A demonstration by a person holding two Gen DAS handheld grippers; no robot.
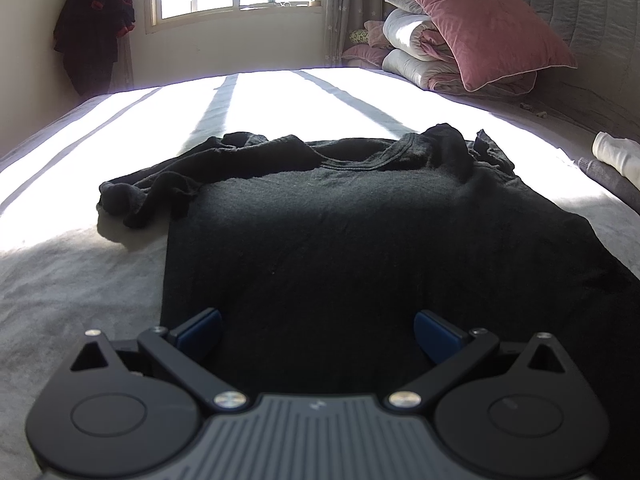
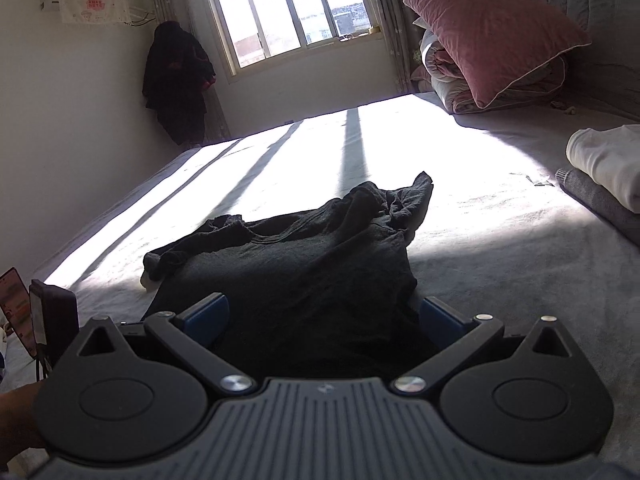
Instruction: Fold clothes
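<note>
A black long-sleeved shirt (image 1: 360,240) is seen spread on a grey bed (image 1: 60,280), partly in window light, its hem nearest both cameras and its collar (image 1: 360,160) at the far end. The garment's long axis is thus laid straight away from the hand-held grippers, hem to neck. One sleeve (image 1: 168,188) is bunched off to the left of the body near the shoulder; the other is crumpled at the far right corner.

The left hand-held gripper (image 1: 316,330) is held released, its blue pads spread wide with the dark cloth lying between and ahead of them, close to the shirt's left edge at the hem. The right hand-held gripper (image 2: 324,316) is likewise shown released, jaws apart, with the near end of the shirt filling the gap between them; whether cloth is touched by either set of pads cannot be told.

Both tools are judged about equally near the hem, the left toward the left edge, the right toward the right. The fold is judged barely begun: the sleeves have not been laid in.

A pink pillow (image 1: 480,20) on stacked bedding is seen at the head of the bed, and folded white and grey clothes (image 2: 604,164) lie at the right edge.
</note>
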